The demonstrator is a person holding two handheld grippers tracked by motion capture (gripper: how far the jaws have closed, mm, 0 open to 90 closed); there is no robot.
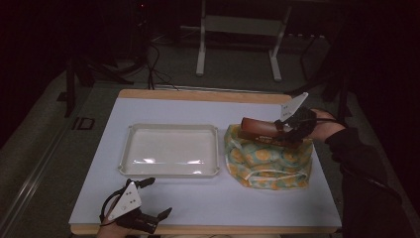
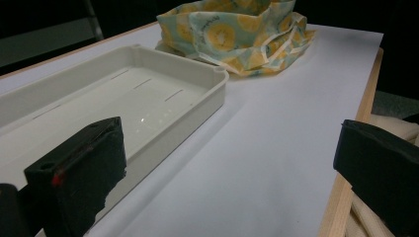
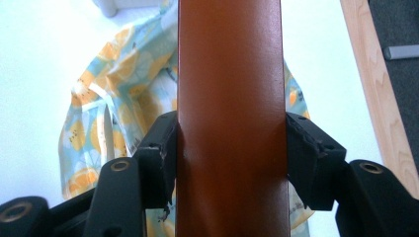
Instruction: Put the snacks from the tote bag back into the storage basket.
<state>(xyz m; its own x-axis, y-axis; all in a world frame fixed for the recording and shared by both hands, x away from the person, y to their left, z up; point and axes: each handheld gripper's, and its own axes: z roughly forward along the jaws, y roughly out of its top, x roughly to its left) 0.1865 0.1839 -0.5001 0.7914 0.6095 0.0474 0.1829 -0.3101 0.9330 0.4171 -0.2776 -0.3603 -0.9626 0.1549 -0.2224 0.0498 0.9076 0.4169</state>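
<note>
My right gripper [image 1: 289, 130] has its two black jaws pressed flat against the sides of a long brown case [image 3: 231, 113] — a firm hold, the case running straight out ahead between the pads in the right gripper view. In the high view I see it carried clear above the yellow-and-blue patterned cloth bag [image 1: 269, 158], which sits slumped open toward the right edge of the desk [image 1: 208, 203]. My left gripper [image 1: 157, 198] rests near the desk's front-left corner with its jaws spread wide and nothing between them. Just beyond it, left of the bag and apart from it, lies the shallow white tray [image 1: 170, 172] — bare inside, roughly mid-desk.
</note>
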